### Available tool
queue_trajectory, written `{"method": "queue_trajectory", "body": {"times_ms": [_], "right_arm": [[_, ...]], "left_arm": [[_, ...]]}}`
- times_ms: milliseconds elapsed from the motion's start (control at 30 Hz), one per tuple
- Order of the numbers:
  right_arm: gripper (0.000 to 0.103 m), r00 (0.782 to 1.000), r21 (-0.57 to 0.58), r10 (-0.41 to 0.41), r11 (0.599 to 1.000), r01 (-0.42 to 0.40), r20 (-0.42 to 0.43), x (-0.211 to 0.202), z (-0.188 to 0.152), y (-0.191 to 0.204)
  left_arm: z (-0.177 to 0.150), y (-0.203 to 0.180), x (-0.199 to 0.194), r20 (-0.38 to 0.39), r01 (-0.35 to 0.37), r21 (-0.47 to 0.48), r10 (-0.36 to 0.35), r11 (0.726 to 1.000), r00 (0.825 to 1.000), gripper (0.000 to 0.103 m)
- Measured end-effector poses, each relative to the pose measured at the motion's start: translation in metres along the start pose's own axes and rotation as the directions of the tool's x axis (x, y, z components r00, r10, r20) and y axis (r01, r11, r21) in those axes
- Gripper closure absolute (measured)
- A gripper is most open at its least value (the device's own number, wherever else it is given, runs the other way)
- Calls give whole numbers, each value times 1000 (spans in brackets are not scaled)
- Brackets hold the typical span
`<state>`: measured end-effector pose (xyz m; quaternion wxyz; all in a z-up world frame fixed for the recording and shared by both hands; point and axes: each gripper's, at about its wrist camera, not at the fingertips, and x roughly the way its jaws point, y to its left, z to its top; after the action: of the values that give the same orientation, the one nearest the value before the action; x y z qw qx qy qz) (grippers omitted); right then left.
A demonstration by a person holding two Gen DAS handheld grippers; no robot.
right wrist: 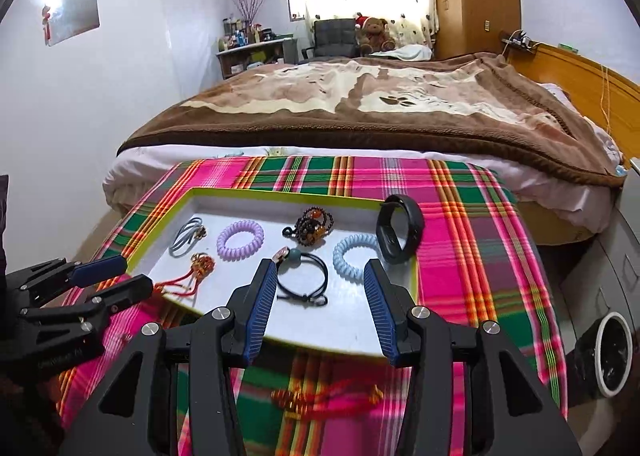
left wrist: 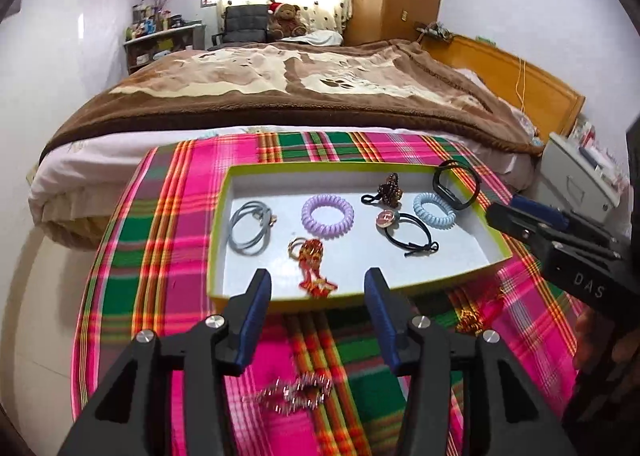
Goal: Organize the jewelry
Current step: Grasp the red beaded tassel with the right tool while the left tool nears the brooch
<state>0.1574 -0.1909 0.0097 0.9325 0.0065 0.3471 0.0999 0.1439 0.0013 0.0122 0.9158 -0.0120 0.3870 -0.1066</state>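
A shallow tray [left wrist: 221,216] with a yellow-green rim sits on a plaid-covered counter [left wrist: 176,192], toward its far edge, with a bed [left wrist: 280,84] beyond.

Tray contents:
- grey cord loop [left wrist: 249,227] — near the tray's left wall;
- purple spiral hair tie [left wrist: 327,213] — centre, toward the far wall;
- red tassel charm [left wrist: 314,262] — near the front wall, tassels pointing at the front rim;
- dark beaded bracelet [left wrist: 387,189] — right of centre, toward the far wall;
- black hair tie with a round ornament [left wrist: 404,234] — right of centre, in front of the beaded bracelet;
- blue spiral hair tie [left wrist: 434,211] — by the right wall;
- black wristband [left wrist: 456,186] — standing on edge at the far right corner, resting on the rim.

Items outside the tray, on the counter's near side:
- silver sparkly piece [left wrist: 298,396], blurred, under the left gripper;
- a second red tassel charm [right wrist: 320,396], blurred, under the right gripper.

Left gripper [left wrist: 316,312]: released, jaws spread and empty, above the tray's front rim.

Right gripper [right wrist: 320,308]: released, jaws spread and empty, over the front right part of the tray, with the black hair tie seen between its fingers.
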Motion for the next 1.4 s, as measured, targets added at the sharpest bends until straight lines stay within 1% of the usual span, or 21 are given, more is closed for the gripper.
{"method": "queue_trajectory", "body": {"times_ms": [100,233,300,367,467,567,633,700,767,833,933,1033,1133,1233,1333,1400], "right_arm": [[57,1000,10,-8,1000,8,3,-10,-7,-3],[56,1000,60,9,998,-10,4,-24,-22,-14],[56,1000,70,8,998,-6,-18,-24,-30,-19],[56,998,81,13,997,-8,-61,-21,-38,-23],[56,997,130,10,991,1,-79,-17,-49,-29],[55,993,186,52,982,-31,-108,-10,-59,-29],[55,989,189,74,981,-49,-126,-5,-65,-23],[55,985,183,76,982,-48,-152,1,-68,-16],[54,984,174,55,984,-24,-171,9,-70,-8],[54,985,174,37,985,-7,-171,15,-70,-3],[53,984,174,-10,984,41,-176,22,-69,3],[51,984,183,-49,980,80,-171,25,-70,9],[51,982,177,-87,977,117,-169,27,-70,13],[51,973,157,-140,973,169,-181,27,-71,18],[51,970,141,-159,972,186,-186,26,-72,20],[51,965,147,-181,967,210,-191,25,-73,17]], "left_arm": [[-9,6,-9,6,-22,-14,22,1000,1000,52],[-21,18,-19,14,-5,-56,6,998,1000,52],[-27,24,-22,14,-7,-82,8,997,1000,50],[-32,29,-23,5,-7,-101,8,995,1000,49],[-40,33,-28,3,-12,-111,12,994,1000,49],[-46,35,-29,0,-2,-124,2,992,1000,49],[-49,39,-29,-4,2,-136,-3,991,1000,49],[-52,44,-29,-4,11,-150,-12,989,1000,49],[-55,47,-30,-4,15,-156,-15,988,1000,49],[-57,51,-30,-8,14,-161,-15,987,1000,49],[-59,54,-29,-7,26,-166,-27,986,1000,49],[-60,59,-29,-3,49,-174,-51,984,999,49],[-60,62,-28,2,85,-185,-86,979,996,49],[-61,64,-27,-1,113,-189,-115,975,993,49],[-62,65,-25,-9,167,-186,-171,968,985,49],[-62,61,-25,-23,155,-160,-161,975,987,49]]}}
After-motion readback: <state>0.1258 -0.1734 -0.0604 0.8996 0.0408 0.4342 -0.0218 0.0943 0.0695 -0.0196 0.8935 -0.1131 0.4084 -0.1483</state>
